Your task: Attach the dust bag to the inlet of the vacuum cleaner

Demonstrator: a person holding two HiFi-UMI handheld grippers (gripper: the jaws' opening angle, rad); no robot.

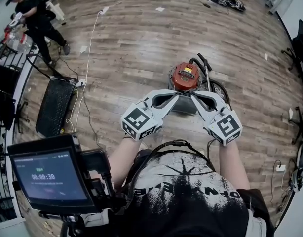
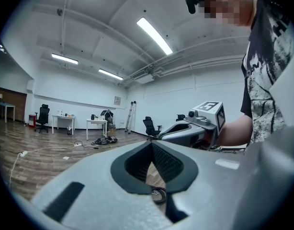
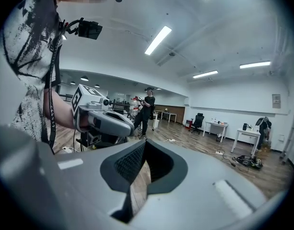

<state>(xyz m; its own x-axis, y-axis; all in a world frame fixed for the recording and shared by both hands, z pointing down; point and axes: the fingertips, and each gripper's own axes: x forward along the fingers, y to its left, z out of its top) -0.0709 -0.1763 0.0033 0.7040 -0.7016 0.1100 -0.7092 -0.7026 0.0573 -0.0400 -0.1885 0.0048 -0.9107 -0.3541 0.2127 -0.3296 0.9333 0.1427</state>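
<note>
Right, your left gripper (image 2: 152, 143) has its fingers (image 2: 170, 163) pressed together tip to tip, with nothing caught between them, only floor showing through the gap behind the tips. Same story on your right gripper (image 3: 144, 142): fingers (image 3: 127, 166) closed on themselves, empty.

In the head view you're holding both out in front of your chest, roughly level. The left gripper (image 1: 177, 96) and right gripper (image 1: 195, 96) angle inward so their tips sit near each other in a V. Each one shows up in the other's view, marker cube and all.

Just beyond those tips, on the far side, is the vacuum cleaner (image 1: 185, 76). It stands on the wooden floor (image 1: 141, 38) with its red top facing up and a black hose (image 1: 206, 68) arching along its right side. Your fingertips hover over its near edge; whether they touch it, I can't tell.

Further out, there's a small monitor (image 1: 48, 177) at your near left and a black mat (image 1: 55, 105) lying on the floor to the left. A white cable (image 1: 90, 43) trails toward the far side, and another person (image 1: 37, 19) stands at the far left. Desks (image 2: 63, 121), office chairs (image 2: 149, 127) and a ladder (image 2: 130, 116) line the far wall.
</note>
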